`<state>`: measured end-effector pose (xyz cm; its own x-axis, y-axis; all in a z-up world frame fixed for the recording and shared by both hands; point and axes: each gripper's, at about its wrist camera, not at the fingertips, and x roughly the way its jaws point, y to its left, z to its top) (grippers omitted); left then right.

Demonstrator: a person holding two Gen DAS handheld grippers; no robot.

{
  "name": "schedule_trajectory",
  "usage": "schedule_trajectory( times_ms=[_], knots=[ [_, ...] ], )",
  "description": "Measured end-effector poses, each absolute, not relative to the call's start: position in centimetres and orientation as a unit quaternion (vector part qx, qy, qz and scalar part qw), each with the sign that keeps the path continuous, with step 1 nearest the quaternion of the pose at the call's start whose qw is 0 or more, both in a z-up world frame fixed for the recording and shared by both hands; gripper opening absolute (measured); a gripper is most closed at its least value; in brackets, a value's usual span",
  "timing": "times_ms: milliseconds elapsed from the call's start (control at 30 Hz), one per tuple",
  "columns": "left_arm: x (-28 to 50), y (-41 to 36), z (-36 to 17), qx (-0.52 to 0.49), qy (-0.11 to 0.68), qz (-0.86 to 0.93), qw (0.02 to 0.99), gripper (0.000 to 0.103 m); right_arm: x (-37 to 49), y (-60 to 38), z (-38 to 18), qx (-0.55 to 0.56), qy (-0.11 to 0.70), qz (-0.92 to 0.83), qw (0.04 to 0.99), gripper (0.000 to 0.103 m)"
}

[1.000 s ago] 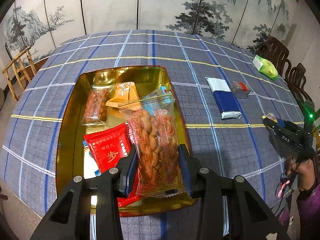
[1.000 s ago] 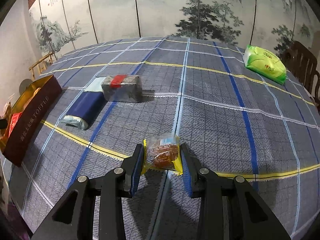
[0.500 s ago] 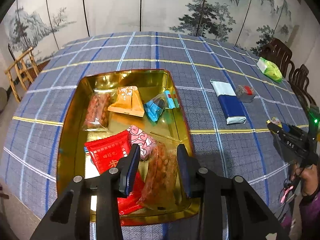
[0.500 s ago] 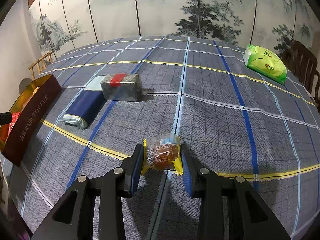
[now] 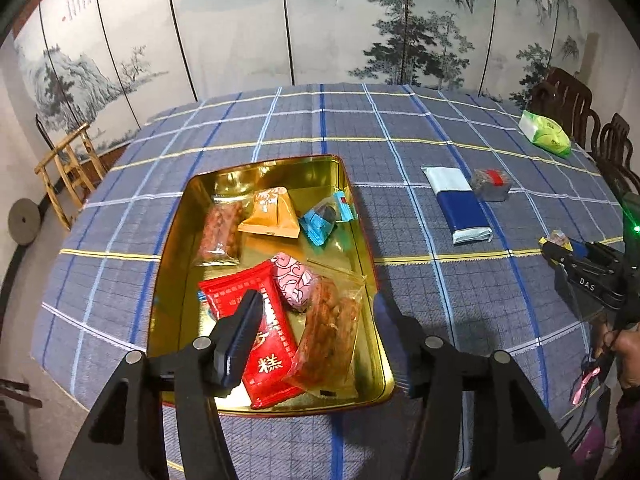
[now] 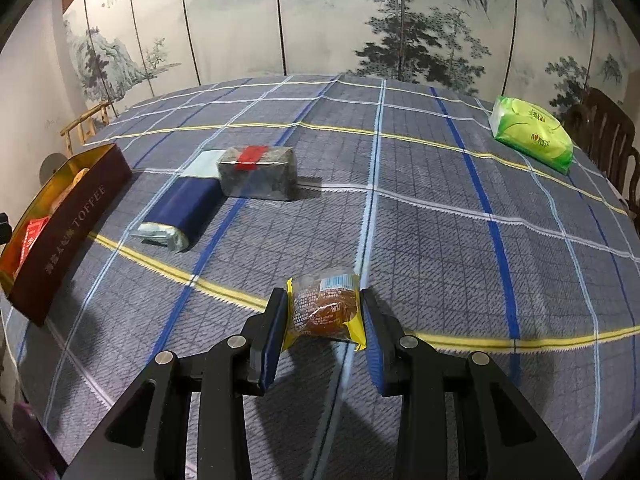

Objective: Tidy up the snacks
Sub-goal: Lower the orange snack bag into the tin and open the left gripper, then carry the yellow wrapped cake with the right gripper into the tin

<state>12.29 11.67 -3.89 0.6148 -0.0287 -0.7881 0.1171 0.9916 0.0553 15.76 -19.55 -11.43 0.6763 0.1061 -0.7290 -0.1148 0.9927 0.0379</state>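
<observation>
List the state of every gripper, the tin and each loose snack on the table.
Left gripper: jaws opening, nothing between them.
Right gripper: shut on yellow-edged clear-wrapped cake.
Gold rectangular tin: lidless, holding snacks.
Clear packet of brown twists: lying in tin.
Blue-and-white packet: lying flat on cloth.
Grey block with red band: on cloth.

Tin (image 5: 362, 216) glossy gold metal inside, matt maroon outside; snacks in it in shiny plastic wrappers; cloth (image 5: 400, 152) beside the tin woven, matt, checked; fingers (image 5: 240, 328) matt black plastic.
</observation>
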Motion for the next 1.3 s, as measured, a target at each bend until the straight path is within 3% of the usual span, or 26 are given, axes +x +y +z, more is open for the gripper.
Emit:
schedule_trajectory(
  times_ms=[500, 1300],
  knots=[
    [9.9, 12.4, -2.9, 0.068, 0.417, -0.022, 0.906, 0.067, 13.0, -14.0, -6.9, -0.027, 0.364, 0.115, 0.924, 0.037],
    [7.2, 18.7, -2.5, 0.031, 0.405, 0.026, 0.913, 0.072, 13.9, 0.3, -1.9, -0.06, 0.337, 0.253, 0.905, 0.037]
  ],
)
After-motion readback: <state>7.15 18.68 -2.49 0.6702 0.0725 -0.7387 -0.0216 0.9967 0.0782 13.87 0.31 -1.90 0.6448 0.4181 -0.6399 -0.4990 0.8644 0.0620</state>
